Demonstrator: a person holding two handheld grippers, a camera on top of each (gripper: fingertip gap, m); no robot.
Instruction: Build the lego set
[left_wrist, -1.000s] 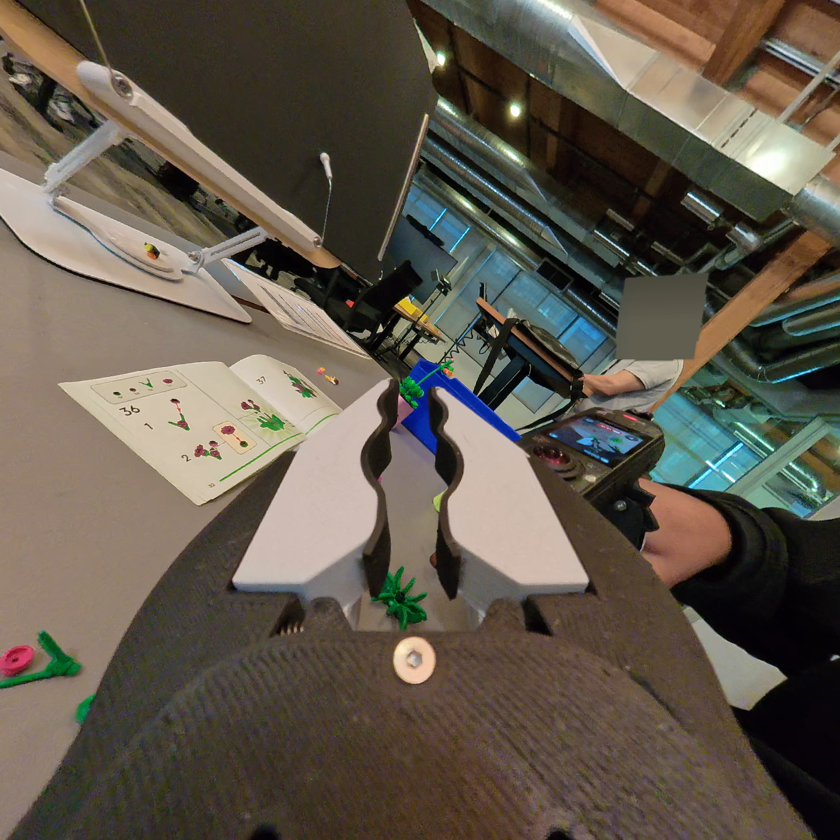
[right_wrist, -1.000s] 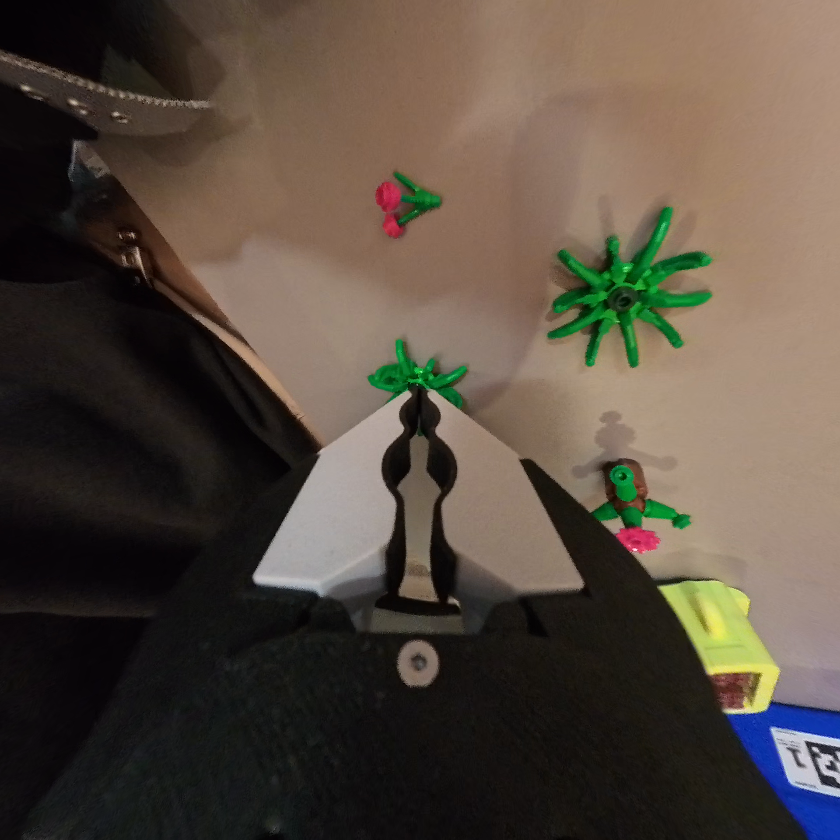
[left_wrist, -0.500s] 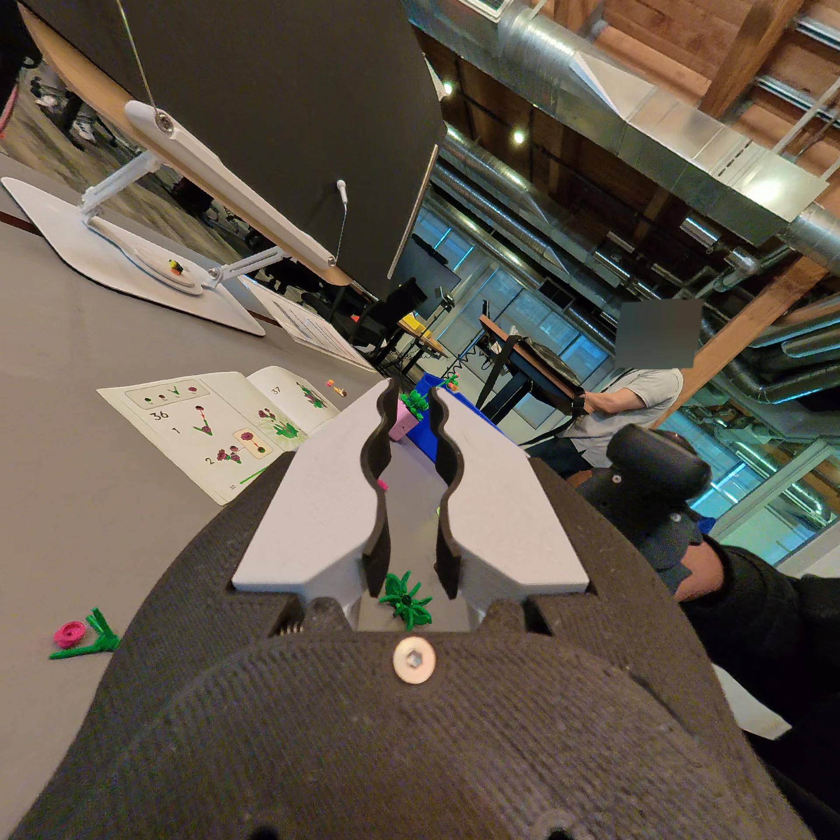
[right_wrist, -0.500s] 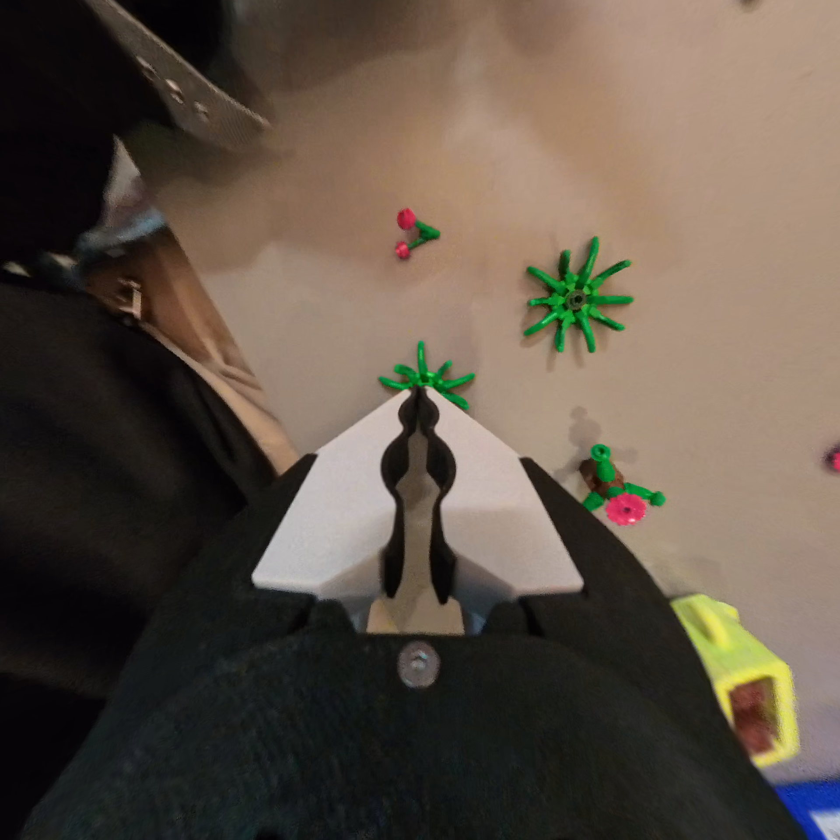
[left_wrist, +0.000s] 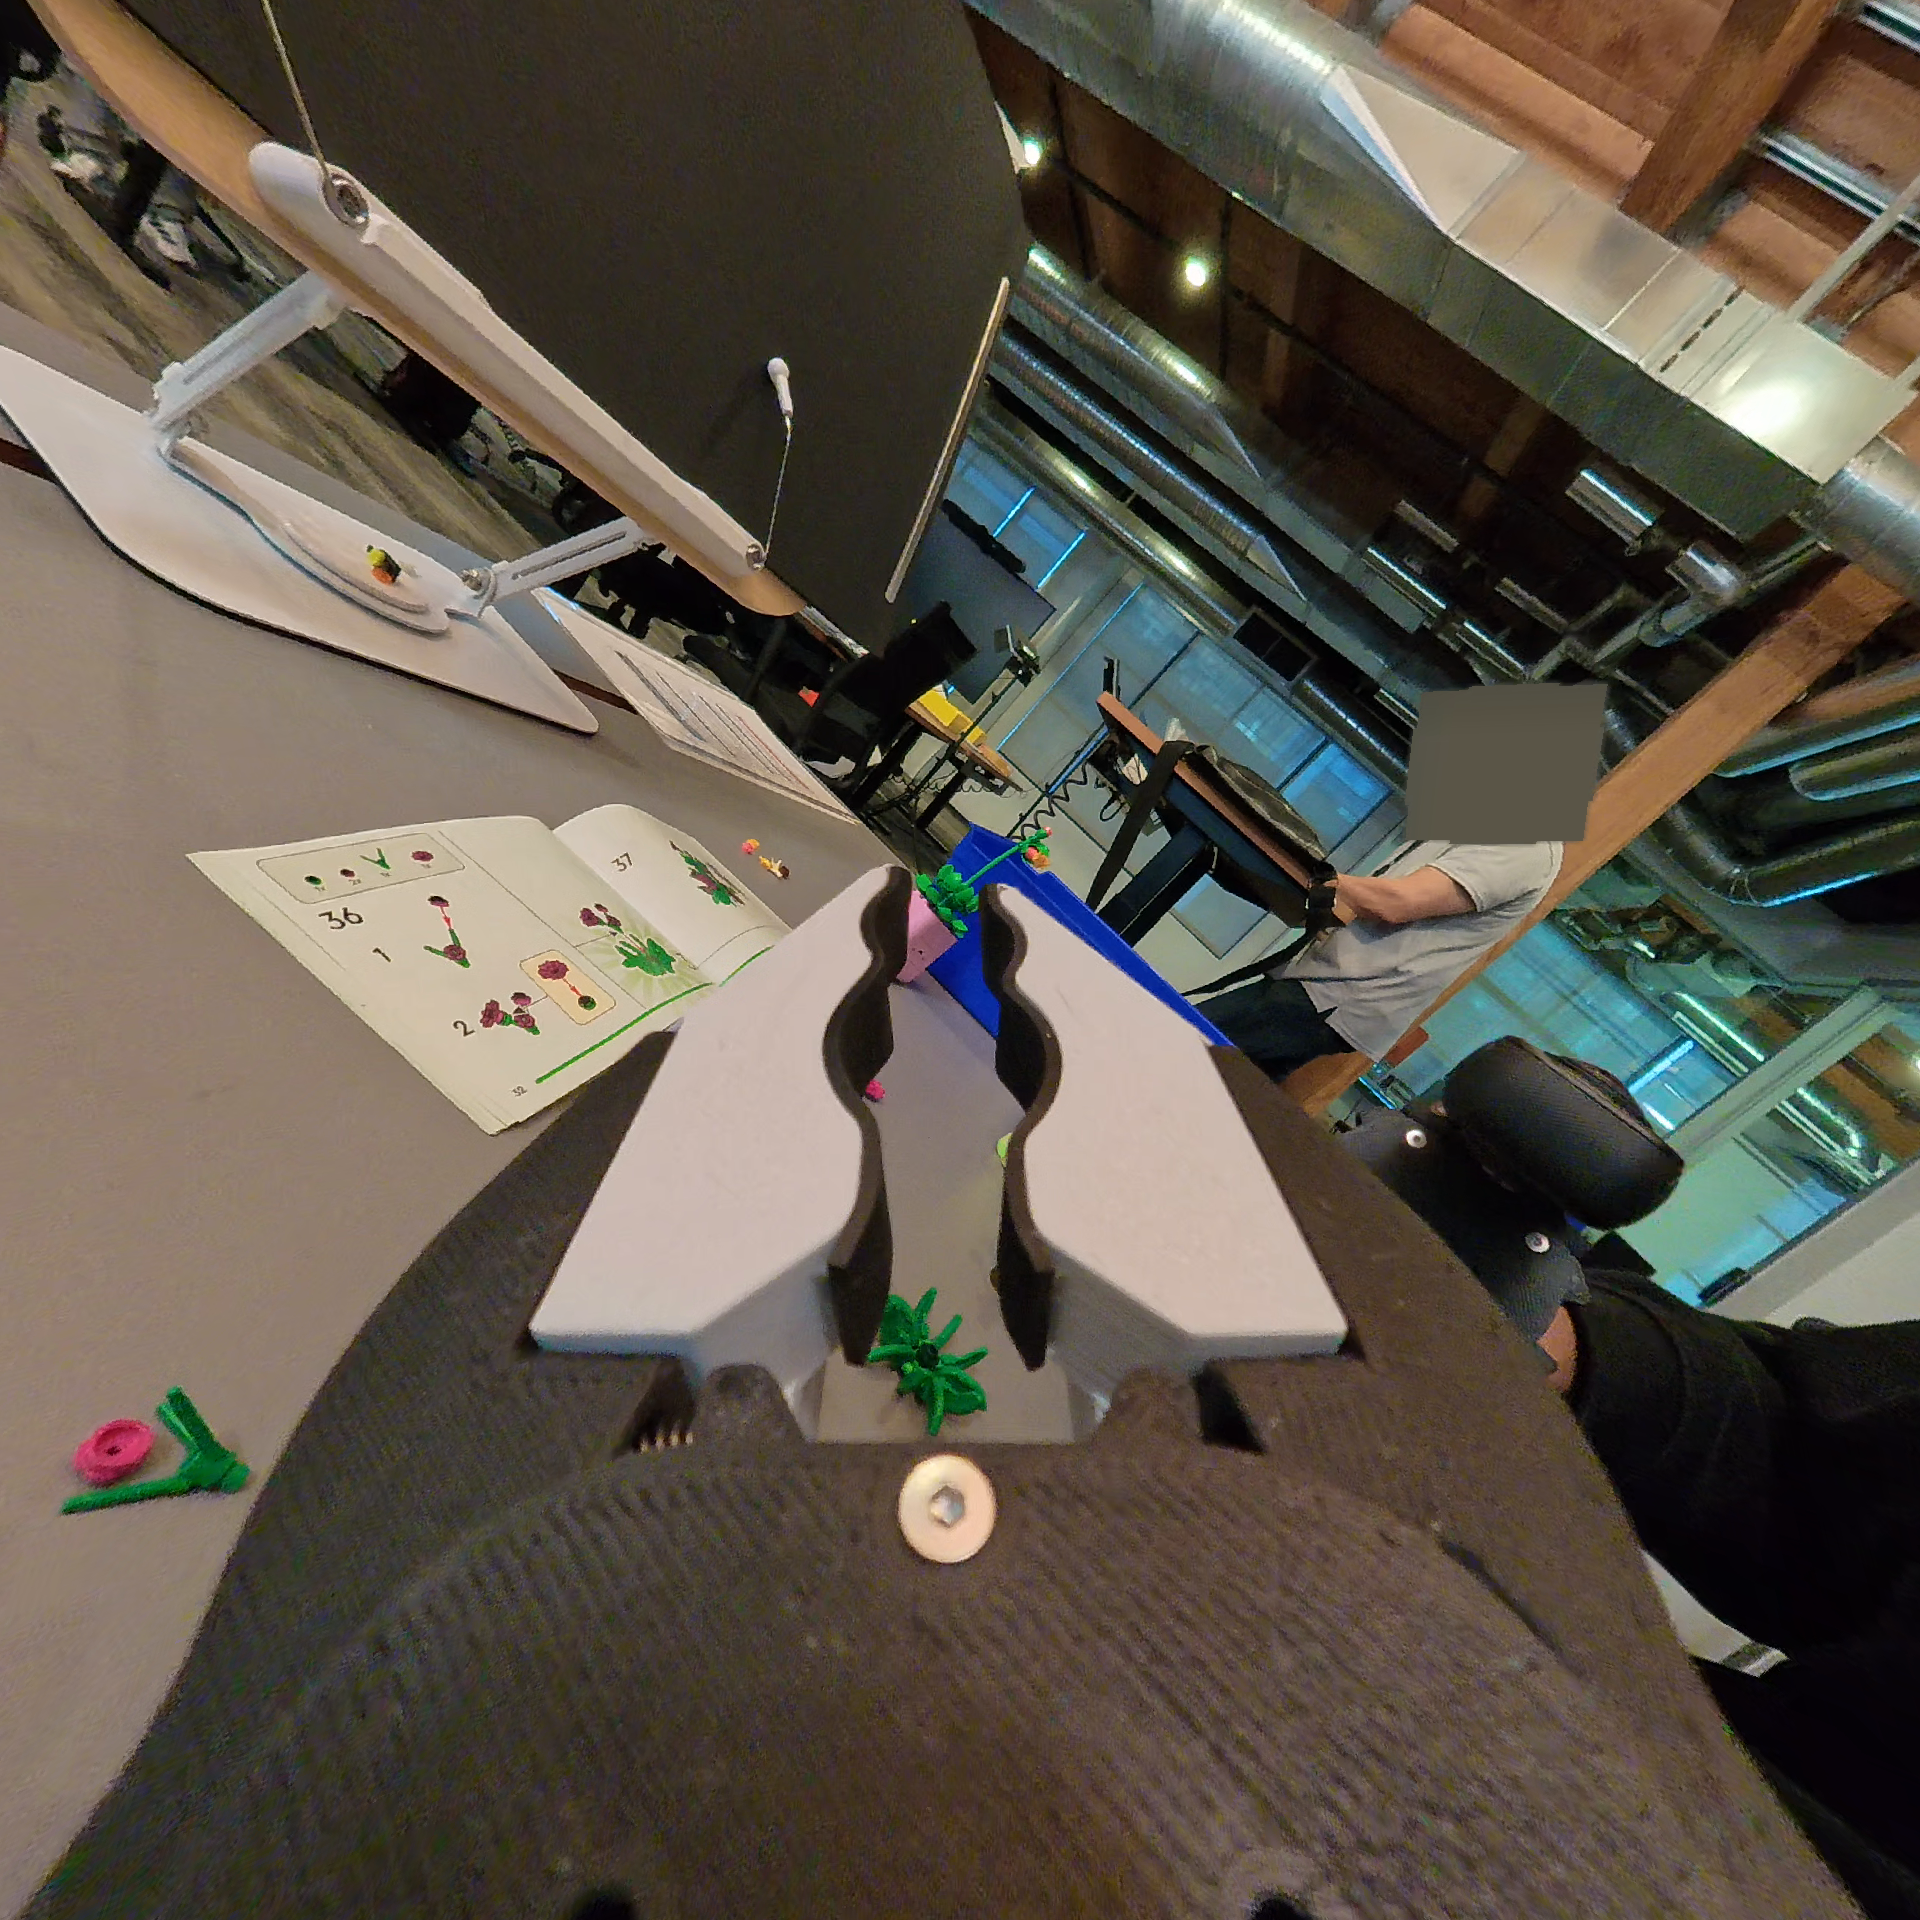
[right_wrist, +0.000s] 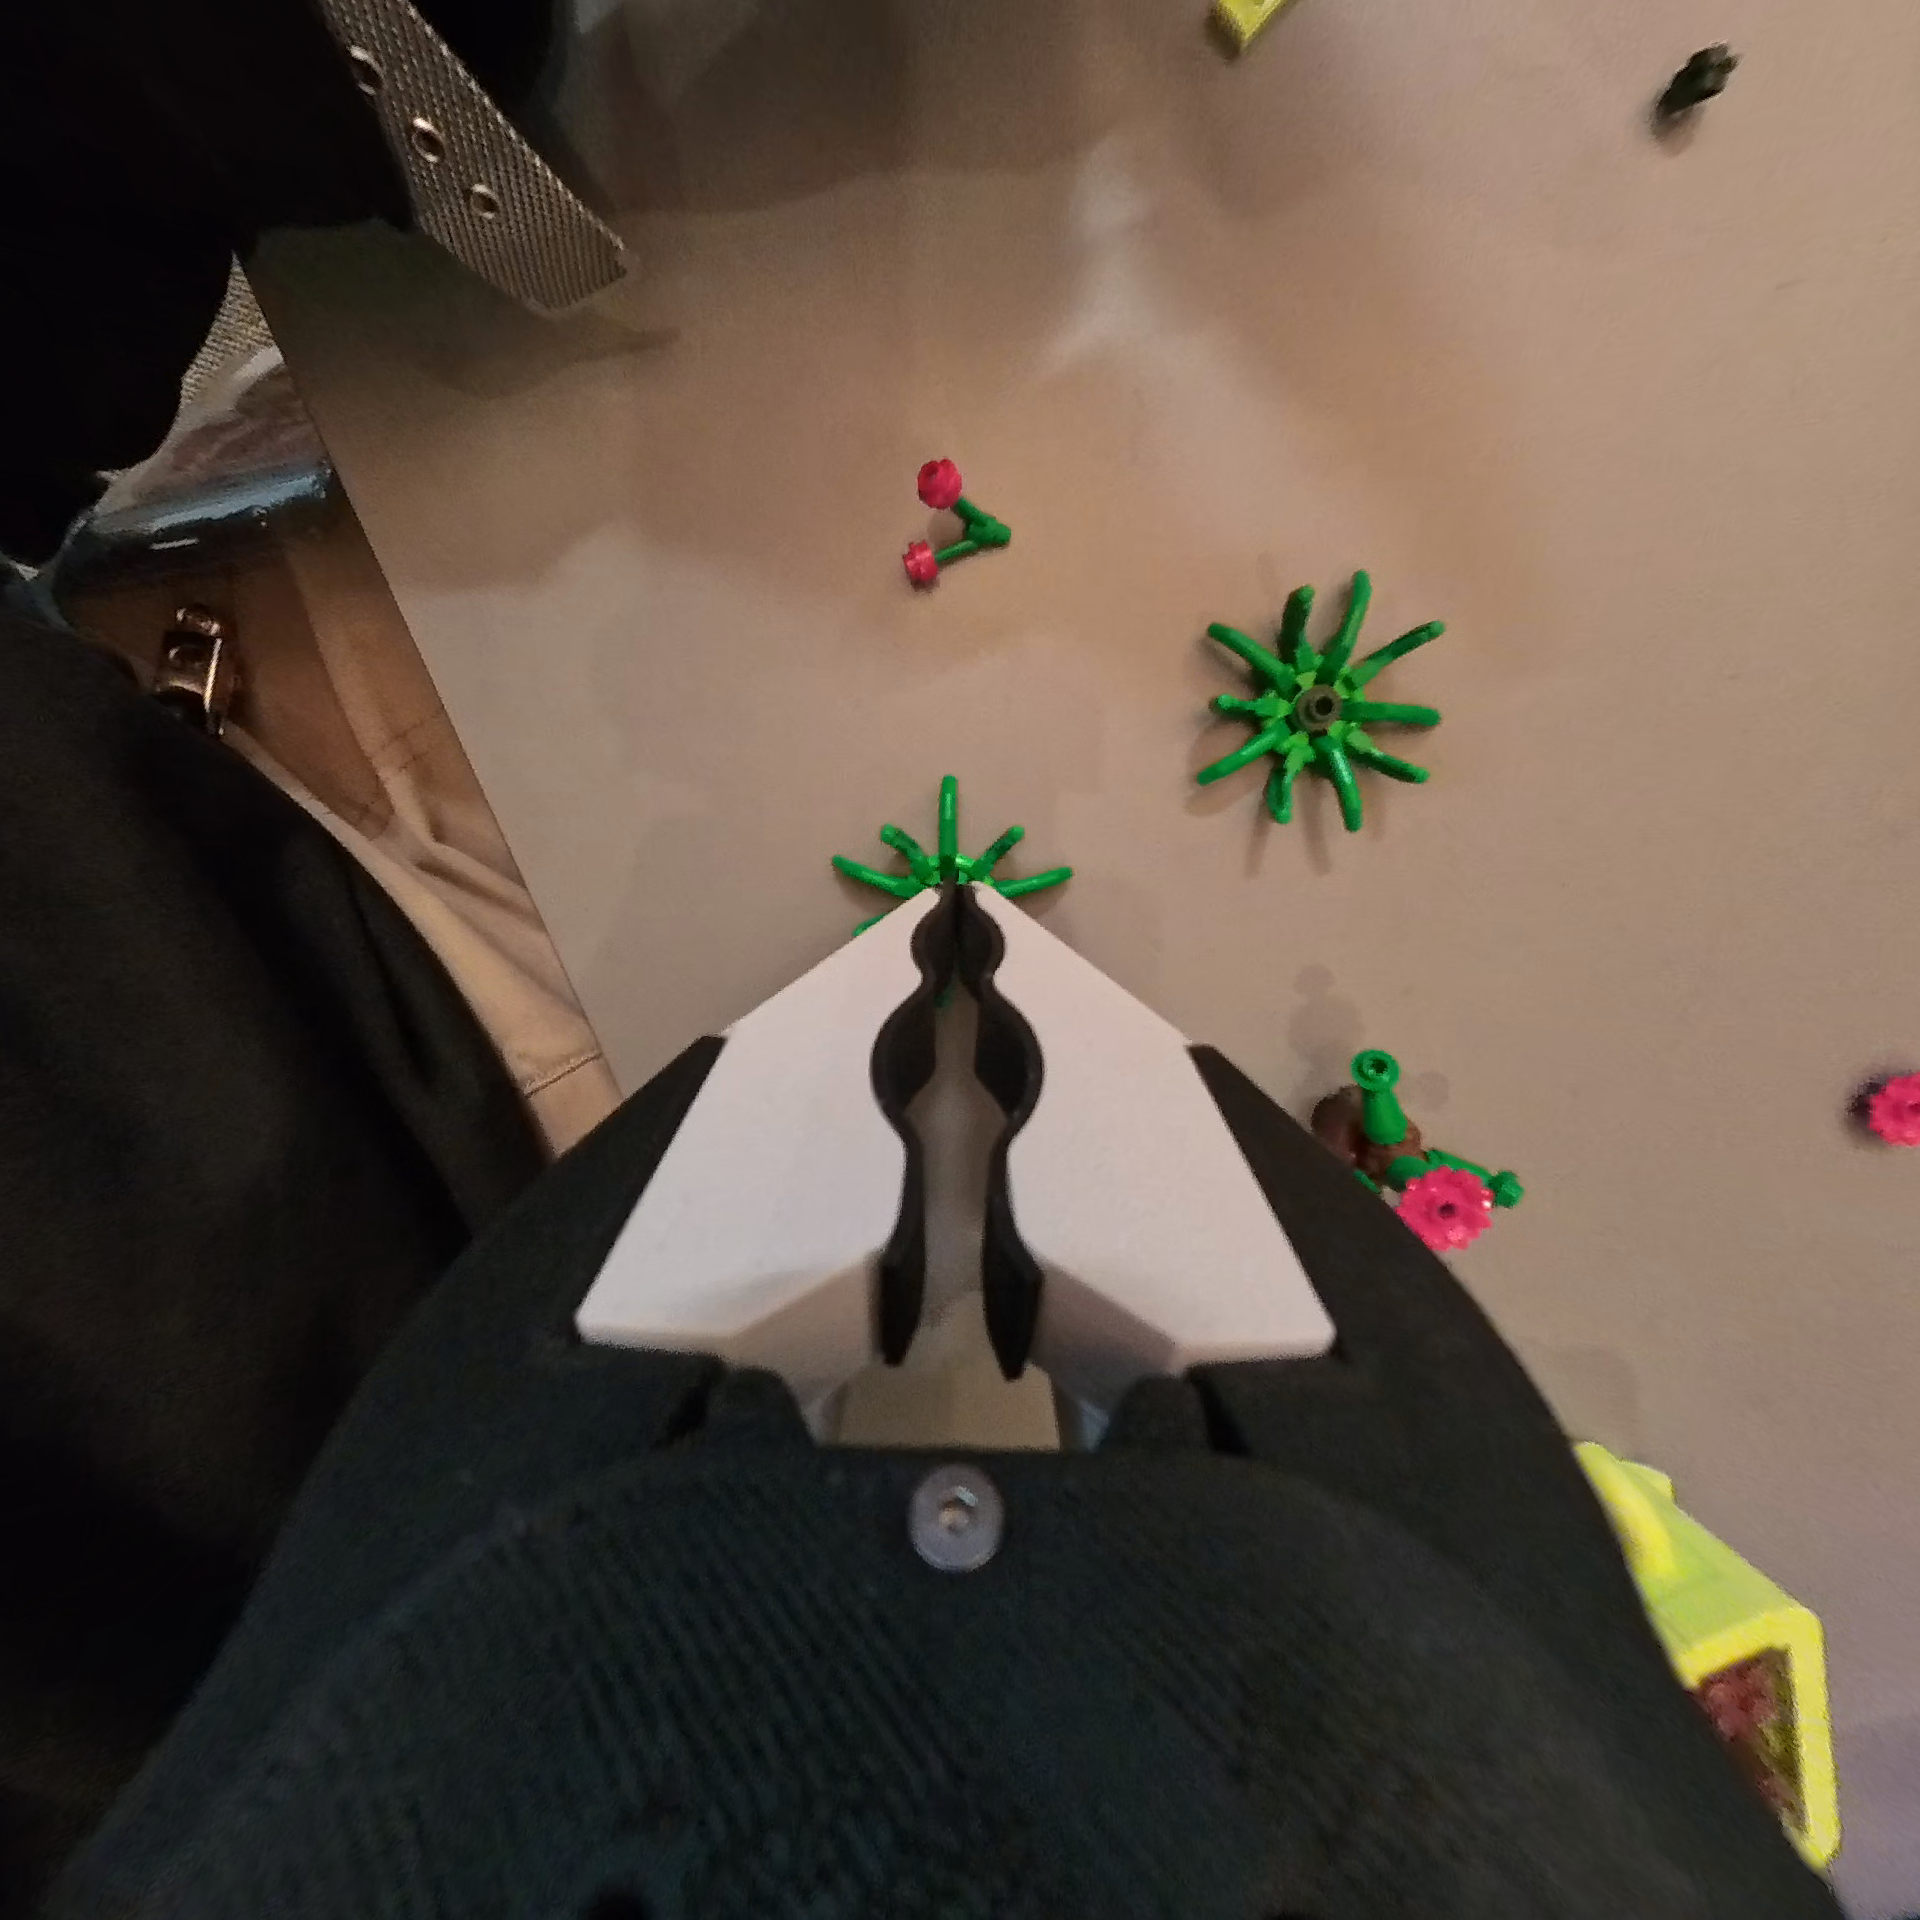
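My right gripper (right_wrist: 954, 902) is shut on a green spiky leaf piece (right_wrist: 951, 862), pinched at the fingertips above the table. A second green spiky leaf piece (right_wrist: 1320, 712) lies on the table to its right; it also shows between my left fingers, low down (left_wrist: 928, 1356). My left gripper (left_wrist: 940, 909) is open and empty, hovering over the table. Beyond its tips stands a pink pot with a green plant (left_wrist: 935, 920). The right gripper (left_wrist: 1558, 1153), held by a black-sleeved hand, shows at the right of the left wrist view.
An open instruction booklet (left_wrist: 499, 935) lies left. A blue bin (left_wrist: 1049, 935) stands behind the pot. Loose pieces: a green stem with a pink flower (left_wrist: 145, 1455), a red-flowered stem (right_wrist: 951, 520), a brown-and-green piece with a pink flower (right_wrist: 1423, 1164), a yellow-green pot (right_wrist: 1714, 1621).
My right gripper has risen from the table with the leaf piece in it; the pieces below look smaller. In the left wrist view the right gripper has shifted right and tilted.
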